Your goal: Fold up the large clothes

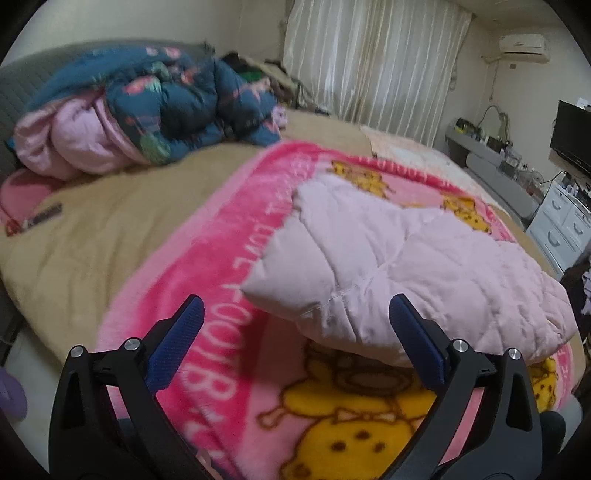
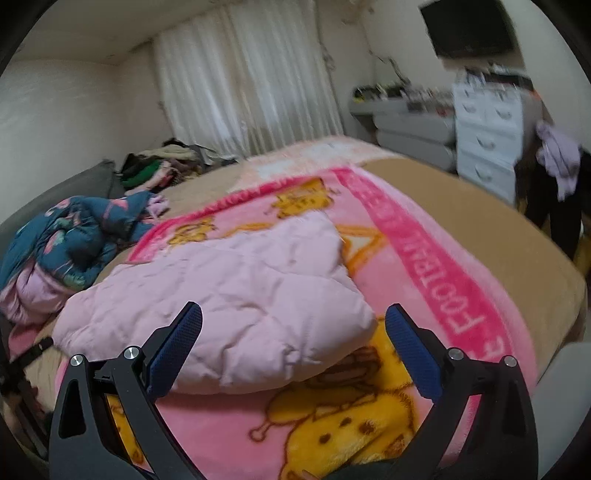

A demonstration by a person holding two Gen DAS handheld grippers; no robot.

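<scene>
A: Where the bed fills both views, we note its tan cover, white curtains behind, a white drawer chest and a dark screen.

B: We read "FOOTB" on the pink cartoon blanket; the other letters blur.

A: On that blanket lies the folded pale pink quilted garment.

B: We hold the left gripper and right gripper just before it, fingers spread wide, grasping nothing.
</scene>
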